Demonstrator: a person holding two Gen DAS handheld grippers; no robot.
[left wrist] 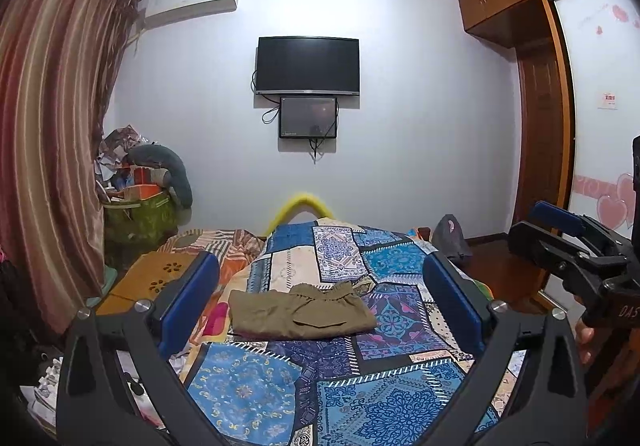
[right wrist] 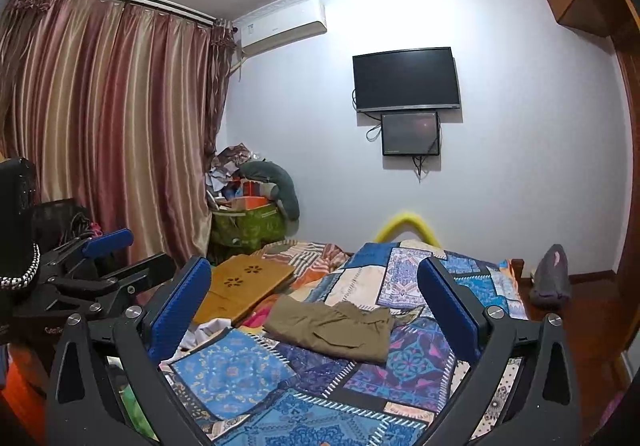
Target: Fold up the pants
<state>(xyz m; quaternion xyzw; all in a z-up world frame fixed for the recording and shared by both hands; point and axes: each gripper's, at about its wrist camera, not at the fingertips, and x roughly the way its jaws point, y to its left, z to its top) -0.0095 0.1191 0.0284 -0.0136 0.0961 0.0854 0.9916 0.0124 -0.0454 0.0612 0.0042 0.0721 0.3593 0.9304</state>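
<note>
Olive-brown pants (left wrist: 300, 312) lie folded into a compact rectangle on the blue patchwork bedspread (left wrist: 280, 386); they also show in the right wrist view (right wrist: 332, 328). My left gripper (left wrist: 320, 298) is open and empty, held back from the pants and above the bed. My right gripper (right wrist: 316, 304) is open and empty, also held back from them. The right gripper shows at the right edge of the left wrist view (left wrist: 560, 234), and the left gripper shows at the left of the right wrist view (right wrist: 100, 250).
A wooden lap tray (right wrist: 240, 288) lies on the bed left of the pants. A green bin piled with clutter (right wrist: 248, 222) stands by the curtain (right wrist: 100, 126). A grey bag (right wrist: 552, 276) sits on the floor at right. A TV (left wrist: 308, 66) hangs on the far wall.
</note>
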